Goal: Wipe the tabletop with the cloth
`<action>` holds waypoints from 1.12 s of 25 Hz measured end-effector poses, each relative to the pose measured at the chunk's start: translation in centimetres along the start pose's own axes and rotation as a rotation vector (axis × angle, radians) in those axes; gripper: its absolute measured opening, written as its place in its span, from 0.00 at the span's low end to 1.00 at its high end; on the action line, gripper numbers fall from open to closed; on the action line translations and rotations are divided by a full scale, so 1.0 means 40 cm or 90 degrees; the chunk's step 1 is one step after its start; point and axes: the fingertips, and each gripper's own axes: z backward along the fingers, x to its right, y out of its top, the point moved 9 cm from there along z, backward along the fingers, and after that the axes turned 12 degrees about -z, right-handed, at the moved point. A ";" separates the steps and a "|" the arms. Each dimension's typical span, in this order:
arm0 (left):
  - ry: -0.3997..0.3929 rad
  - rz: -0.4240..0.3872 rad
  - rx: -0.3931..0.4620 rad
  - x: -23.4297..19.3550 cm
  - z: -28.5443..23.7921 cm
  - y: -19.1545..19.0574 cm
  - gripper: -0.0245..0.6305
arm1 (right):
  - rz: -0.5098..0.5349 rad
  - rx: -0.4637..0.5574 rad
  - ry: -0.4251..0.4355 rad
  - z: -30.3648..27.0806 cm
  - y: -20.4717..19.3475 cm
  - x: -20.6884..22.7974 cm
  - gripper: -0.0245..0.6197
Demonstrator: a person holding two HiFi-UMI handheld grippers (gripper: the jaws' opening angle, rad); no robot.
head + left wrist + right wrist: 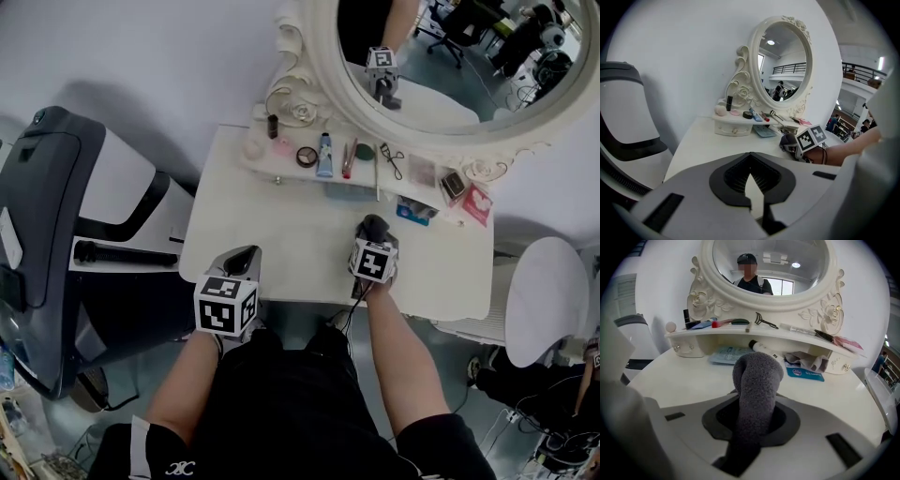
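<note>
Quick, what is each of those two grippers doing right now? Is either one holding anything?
Left gripper: closed, with nothing between its fingers.
Right gripper: closed on the grey cloth.

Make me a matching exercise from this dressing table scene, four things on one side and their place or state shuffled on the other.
Things:
1. grey cloth
2. left gripper
3. blue tube
4. oval mirror

Place or state:
A. jaws together, holding nothing
B. standing against the wall
C. clamped in the right gripper
D. lying on the small shelf

Pairs: 1-C, 2-A, 3-D, 4-B
</note>
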 end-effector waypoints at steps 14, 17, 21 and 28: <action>0.105 0.067 0.012 -0.180 0.180 -0.115 0.04 | 0.079 0.008 0.061 -0.020 -0.009 -0.328 0.18; 0.135 0.087 0.015 -0.215 0.219 -0.142 0.04 | 0.092 0.011 0.075 -0.032 -0.005 -0.395 0.18; 0.165 0.111 0.014 -0.250 0.260 -0.181 0.04 | 0.110 0.006 0.103 -0.038 0.006 -0.484 0.18; 0.198 0.139 0.009 -0.290 0.313 -0.227 0.04 | 0.147 -0.035 0.171 -0.043 0.001 -0.669 0.18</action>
